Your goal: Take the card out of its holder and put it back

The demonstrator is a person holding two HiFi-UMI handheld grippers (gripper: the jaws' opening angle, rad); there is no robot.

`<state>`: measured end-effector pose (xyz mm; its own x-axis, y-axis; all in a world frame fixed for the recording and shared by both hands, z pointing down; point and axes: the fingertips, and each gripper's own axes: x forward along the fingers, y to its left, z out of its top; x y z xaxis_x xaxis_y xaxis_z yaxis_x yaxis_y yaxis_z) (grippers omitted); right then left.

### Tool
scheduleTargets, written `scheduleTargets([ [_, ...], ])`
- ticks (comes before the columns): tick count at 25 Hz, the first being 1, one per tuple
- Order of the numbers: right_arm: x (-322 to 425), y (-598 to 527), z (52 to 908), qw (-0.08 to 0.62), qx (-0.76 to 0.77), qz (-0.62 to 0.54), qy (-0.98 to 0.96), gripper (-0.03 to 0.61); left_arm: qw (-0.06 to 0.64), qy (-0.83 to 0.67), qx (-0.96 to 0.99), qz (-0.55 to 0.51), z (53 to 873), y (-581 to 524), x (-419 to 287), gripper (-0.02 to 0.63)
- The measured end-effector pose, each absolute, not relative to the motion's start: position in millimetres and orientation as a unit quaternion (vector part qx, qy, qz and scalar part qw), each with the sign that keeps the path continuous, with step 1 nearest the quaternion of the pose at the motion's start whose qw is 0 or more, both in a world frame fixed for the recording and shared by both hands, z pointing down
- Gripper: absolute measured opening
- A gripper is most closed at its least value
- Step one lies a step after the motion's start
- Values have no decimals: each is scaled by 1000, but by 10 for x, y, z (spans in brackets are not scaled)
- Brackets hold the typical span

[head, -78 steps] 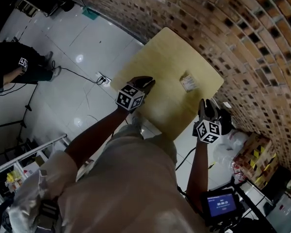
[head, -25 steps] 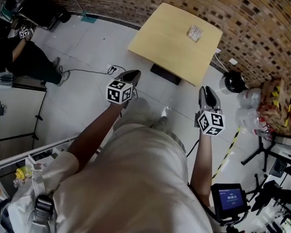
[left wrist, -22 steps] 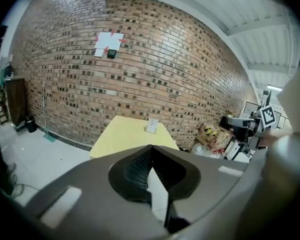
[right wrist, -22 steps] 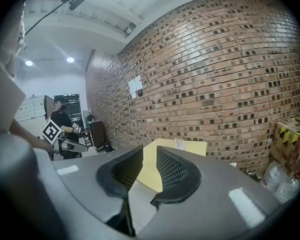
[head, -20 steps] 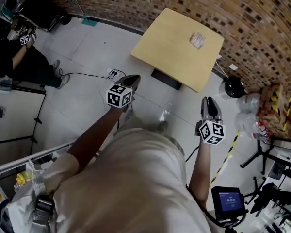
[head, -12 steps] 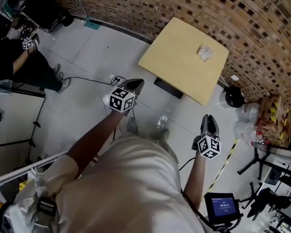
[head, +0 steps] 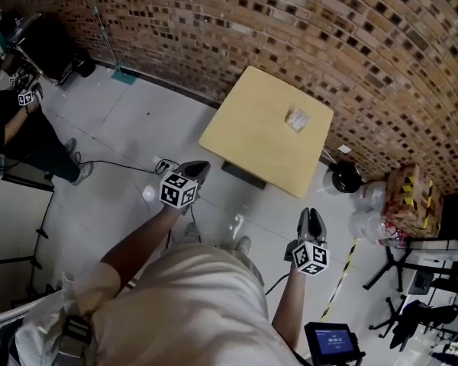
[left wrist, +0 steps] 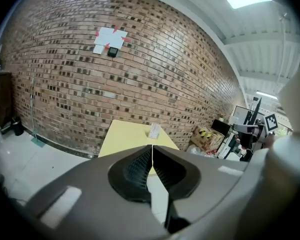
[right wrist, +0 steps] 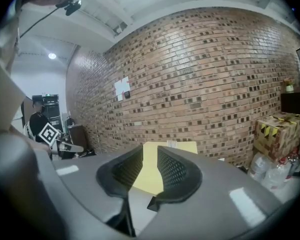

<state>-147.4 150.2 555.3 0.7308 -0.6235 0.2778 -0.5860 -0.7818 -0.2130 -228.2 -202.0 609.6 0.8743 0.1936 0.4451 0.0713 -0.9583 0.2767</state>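
Fingers, left gripper [left wrist: 152, 151]: pressed together along the whole seam, nothing between them.
Fingers, right gripper [right wrist: 150, 160]: partly spread, pinching nothing; only the far worktop [right wrist: 151, 176] shows through the gap.

Position: both grippers are held out over the tiled floor [head: 130, 120], pointing toward the worktop and well apart from it.

Task's thing: card holder [head: 298, 119], a small pale item lying on the yellow worktop toward the side nearest the brick wall [head: 305, 29]. It is too small to tell the card from its holder, or whether the card sits inside.

Step in hand, as a judgement: neither gripper carries anything and the holder lies alone. That fits a stand-off ahead of drawing the card as well as one with the card already slid back in. These views do not decide between them. Any handling of the holder from here would call first for closing the distance to the worktop.

Count:
- grippers, two
- worktop, one
- card holder, one
- second person [head: 15, 128], one, at the far left of the head view
- cardboard box [head: 406, 197] with yellow-and-black tape, one
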Motion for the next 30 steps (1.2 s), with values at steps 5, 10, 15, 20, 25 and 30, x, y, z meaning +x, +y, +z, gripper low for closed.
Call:
scheduleTargets([
  [5,-1377,1731,5725,80,-933,-175,304,87,120,92,959,241,6113,-1851,-2120,28],
  [10,-1419,1857,5935,47,-928,-206,307,49,105,105,958,244,6091,-1819,-2016,28],
  [15,-1415,1908,5904,31,-930,-204,306,33,92,115,959,244,6015,-1750,-1871,28],
  [20,-1462,1834,6007,-5,-922,-219,319,8,92,128,955,250,6046,-1570,-1834,28],
  [25,-1497,1852,5982,-21,-921,-216,323,8,91,140,951,259,6103,-1401,-1850,29],
  [30,-1527,1978,6009,-27,-923,-213,319,8,84,150,949,265,6116,-1260,-1882,31],
])
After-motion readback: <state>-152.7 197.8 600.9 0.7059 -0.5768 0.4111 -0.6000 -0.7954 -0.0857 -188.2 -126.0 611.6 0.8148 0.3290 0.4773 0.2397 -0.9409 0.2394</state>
